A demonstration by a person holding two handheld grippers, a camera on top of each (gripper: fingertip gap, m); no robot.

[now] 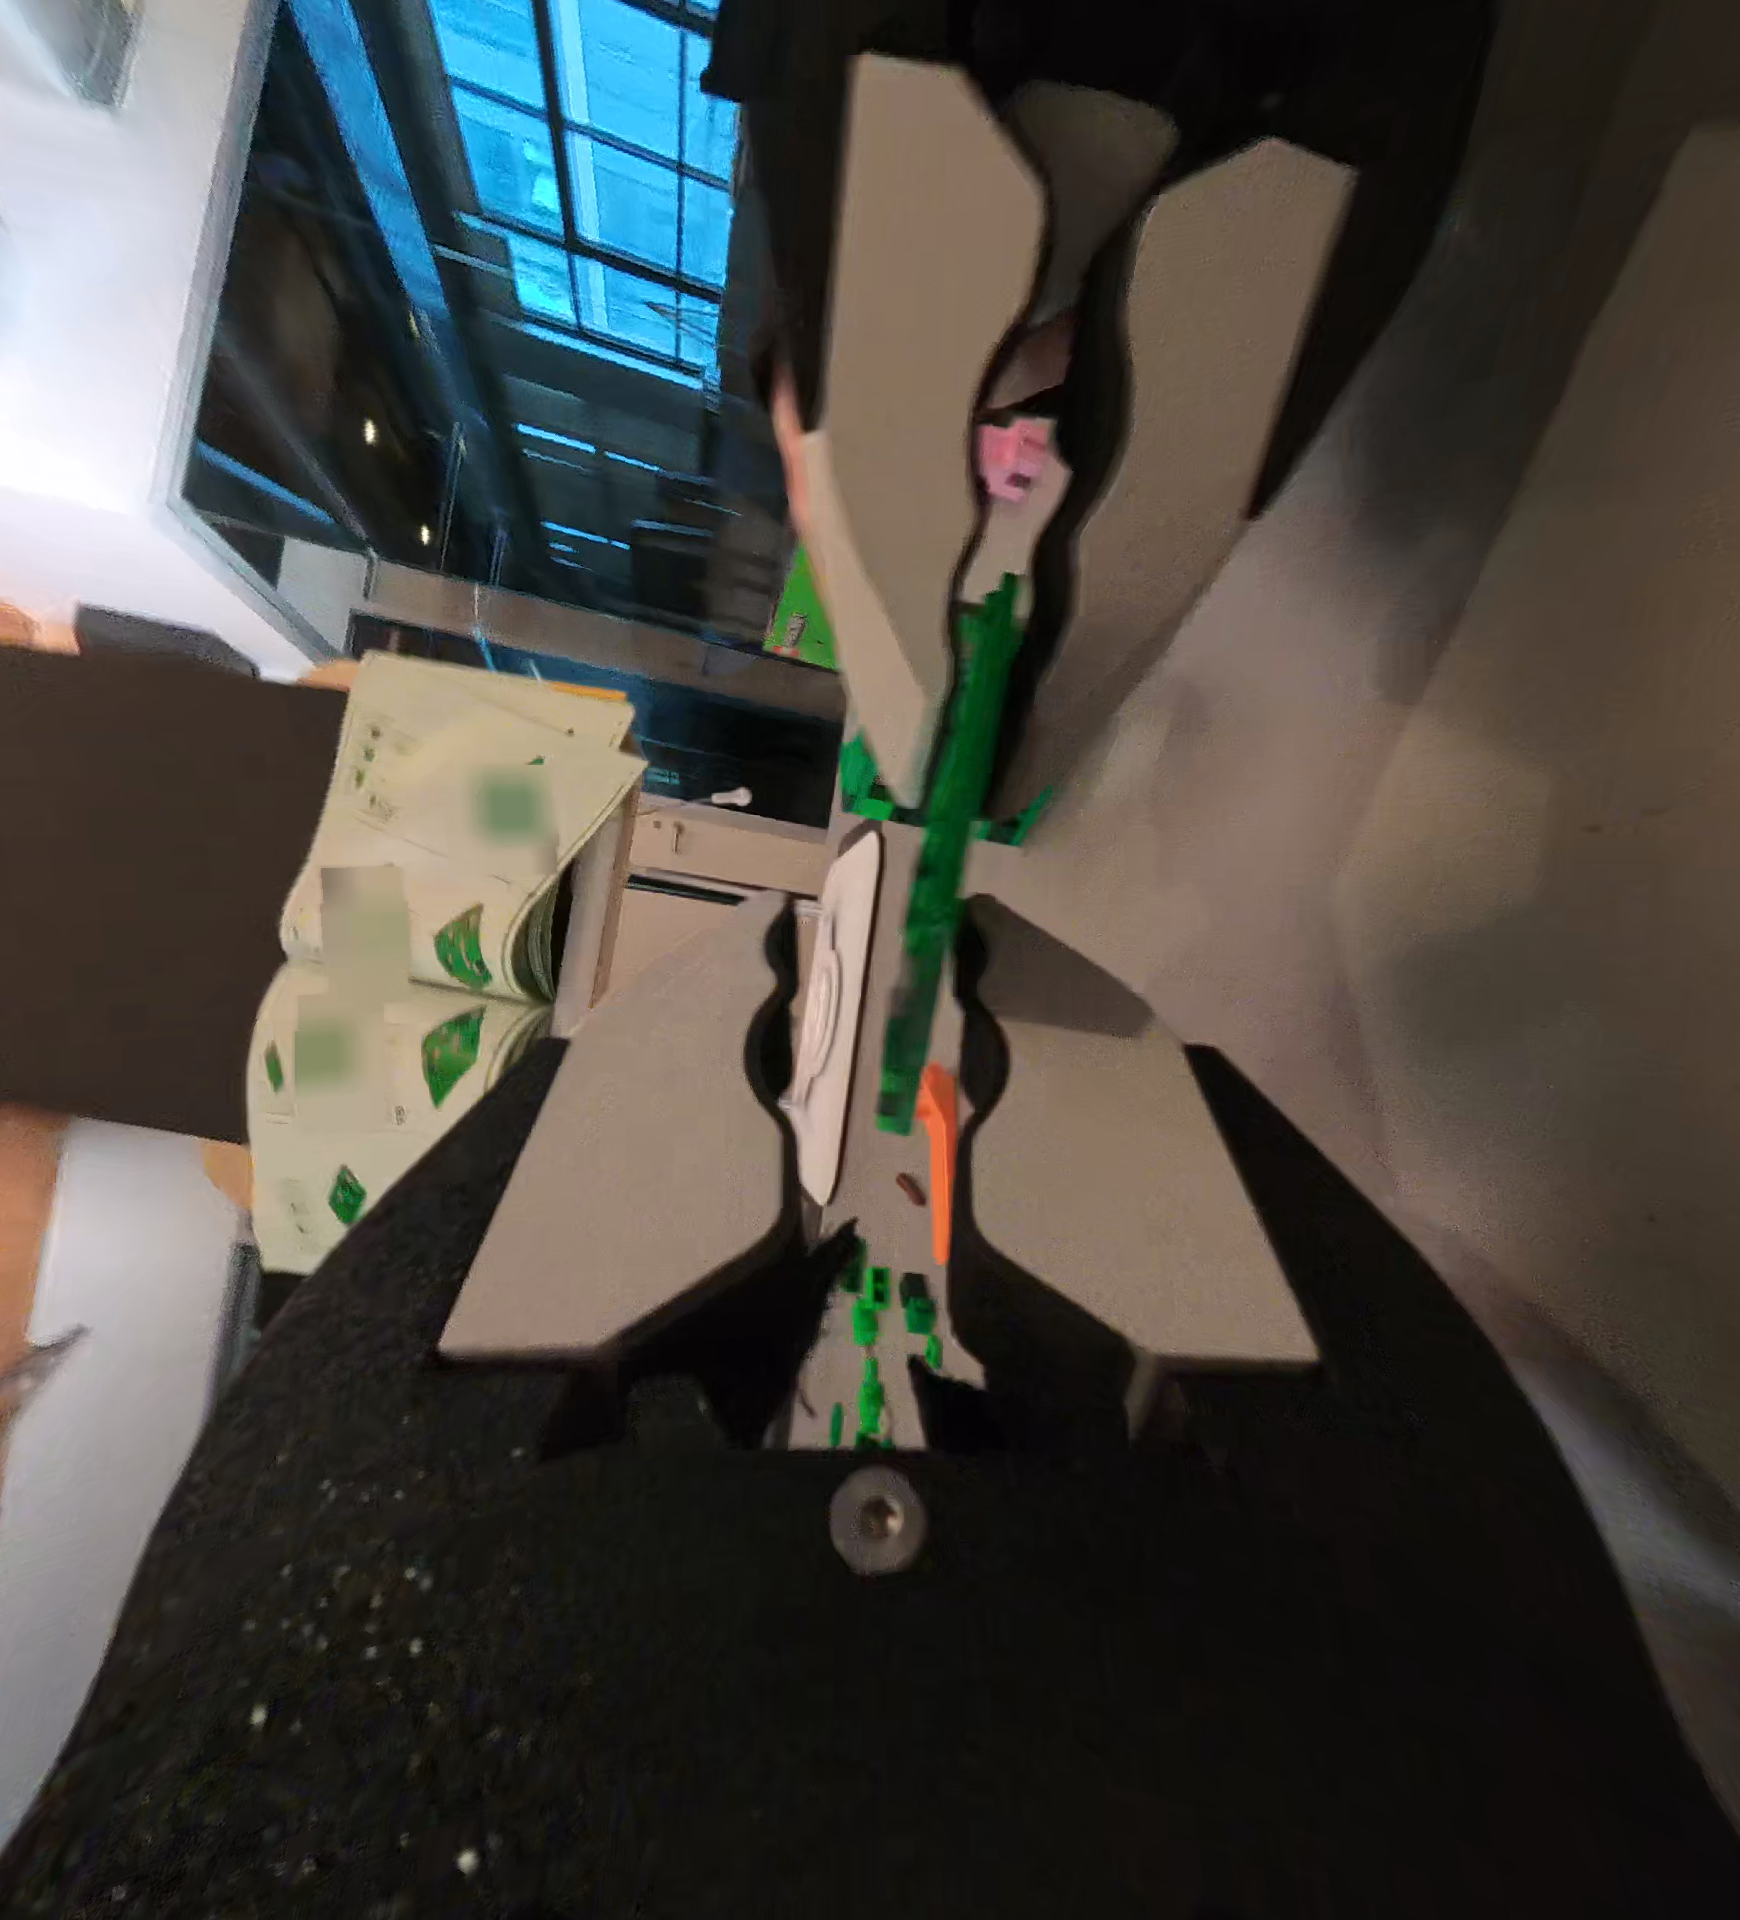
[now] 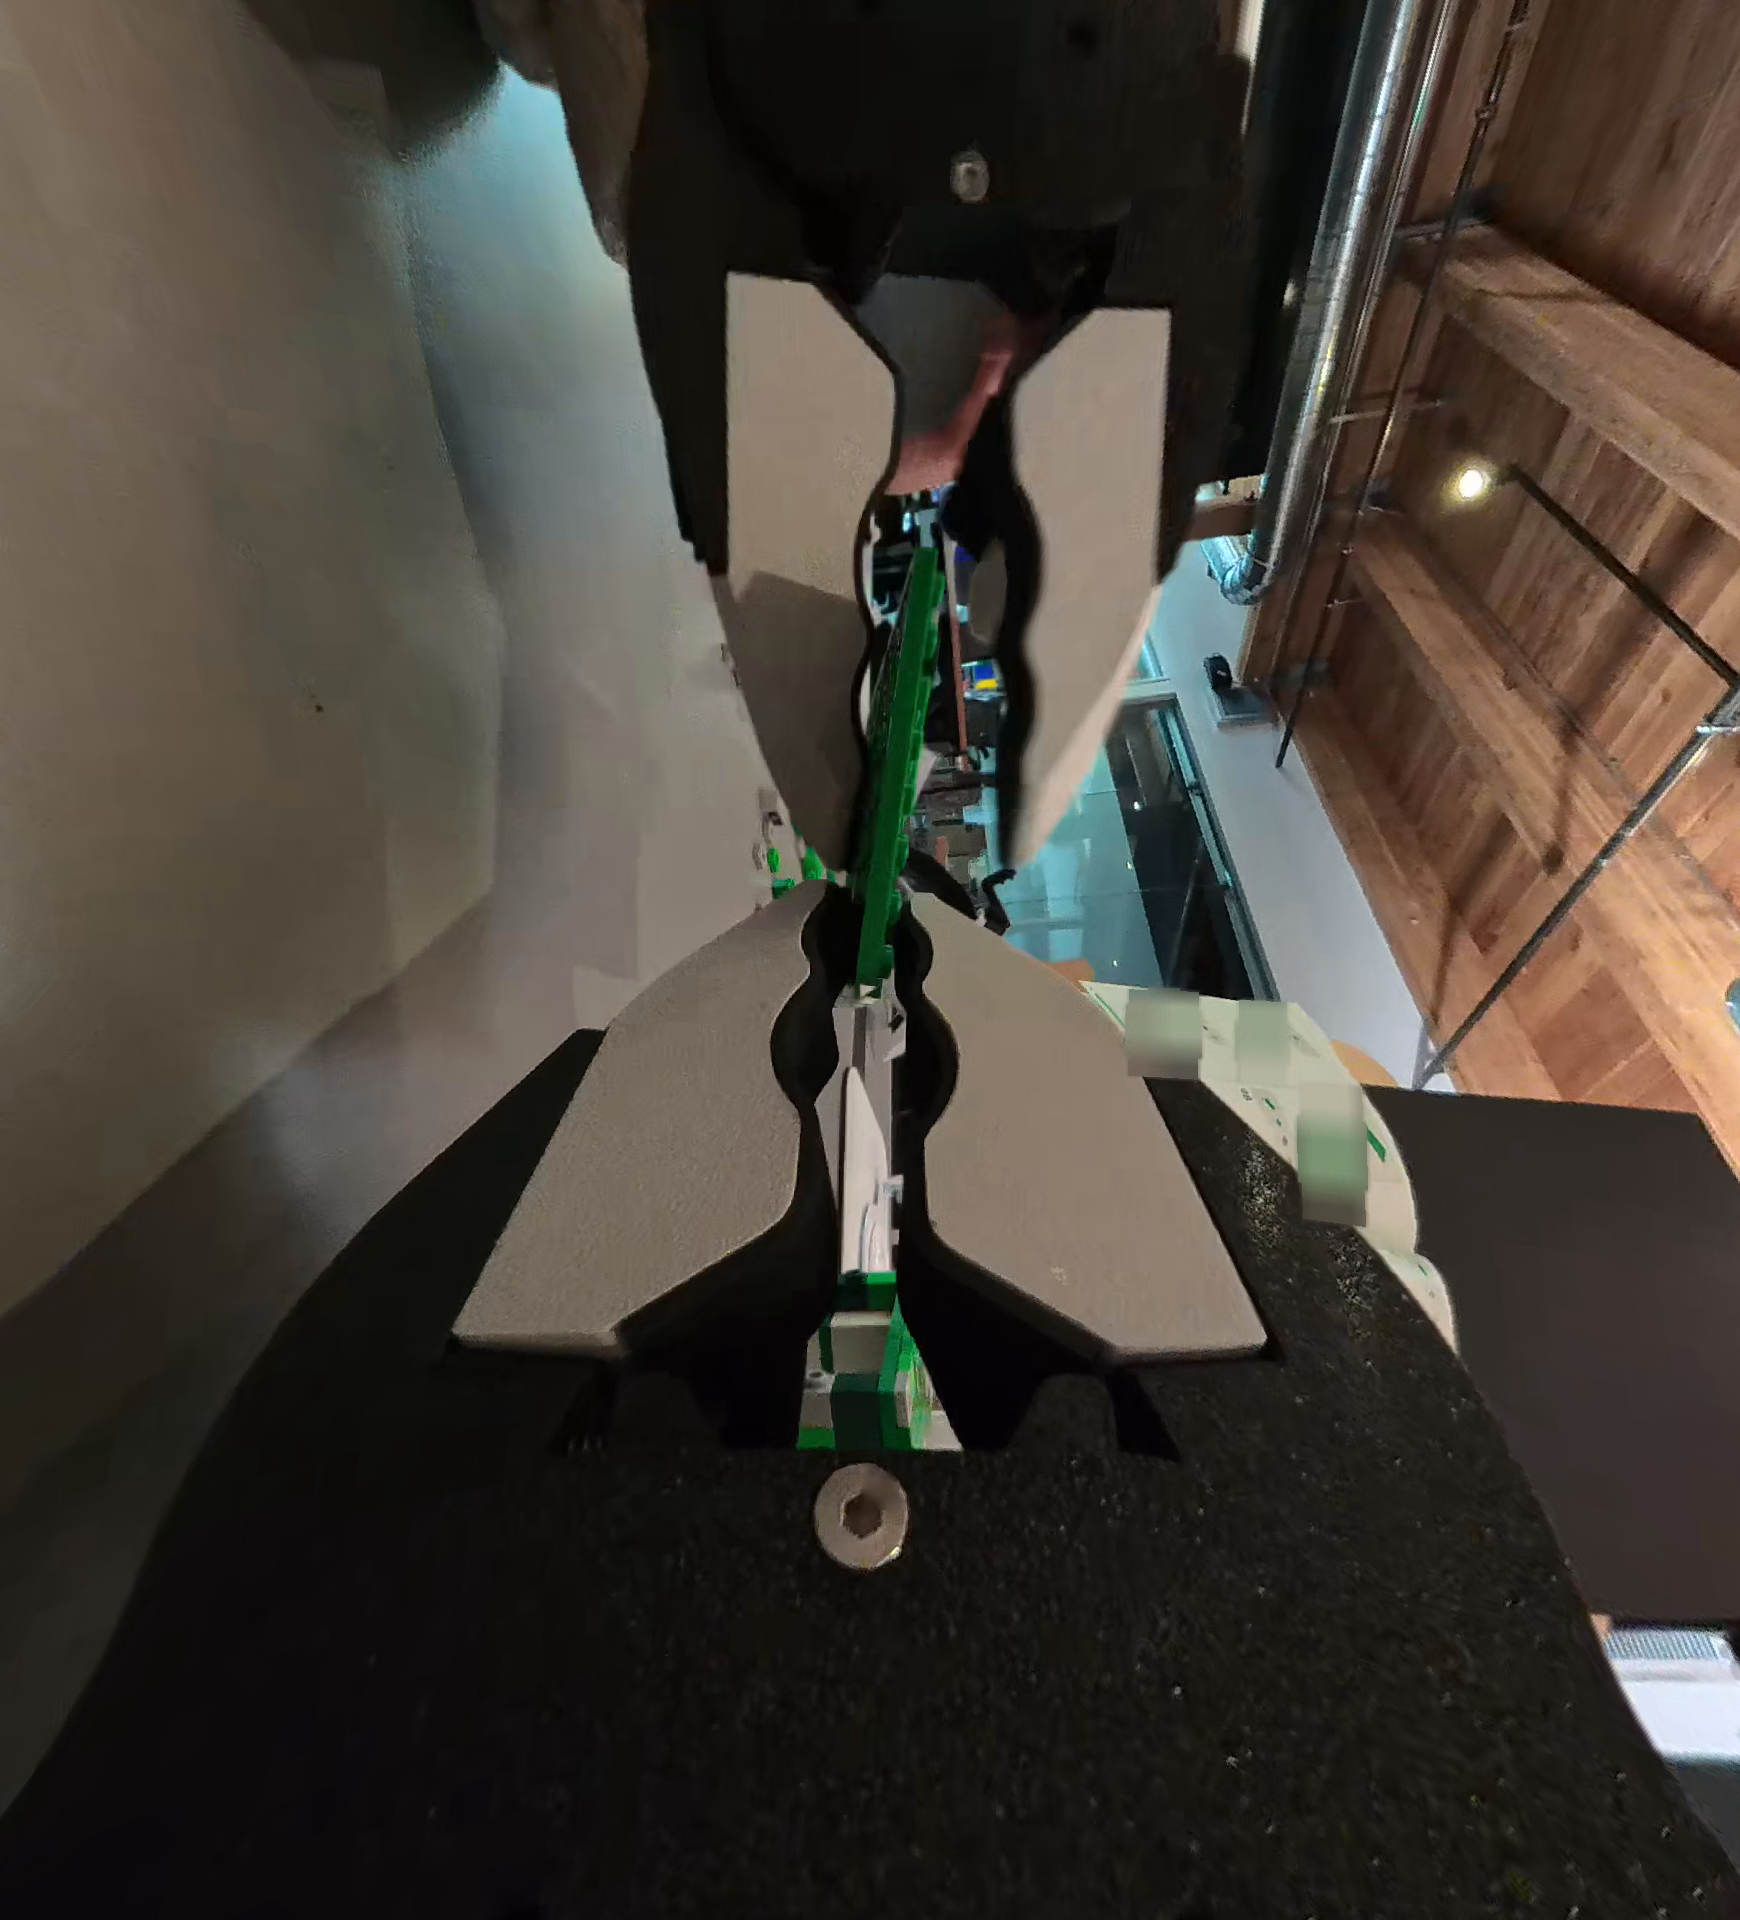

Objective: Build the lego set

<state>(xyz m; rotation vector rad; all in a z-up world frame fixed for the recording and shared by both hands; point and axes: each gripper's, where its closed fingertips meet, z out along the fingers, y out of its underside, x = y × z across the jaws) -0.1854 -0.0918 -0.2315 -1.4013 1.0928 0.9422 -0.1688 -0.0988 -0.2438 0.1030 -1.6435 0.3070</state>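
A long green lego plate (image 1: 959, 790) is held edge-on in the air between my two grippers, which face each other. My right gripper (image 2: 871, 914) is shut on one end of the plate (image 2: 892, 748); it shows at the top of the left wrist view (image 1: 949, 800). My left gripper (image 1: 876, 914) stands around the other end with its jaws wider than the plate. The plate lies against one finger and there is a gap to the other. It shows at the top of the right wrist view (image 2: 928, 831). A small pink piece (image 1: 1011, 457) shows deep between the right fingers.
The grey table (image 1: 1468, 935) carries loose green pieces (image 1: 876, 1320), an orange tool (image 1: 939, 1153) and a white dish-like object (image 1: 835, 1018). An open instruction booklet (image 1: 430, 935) leans on a black board (image 1: 87, 883). A green and white build (image 2: 855, 1382) shows between my right fingers.
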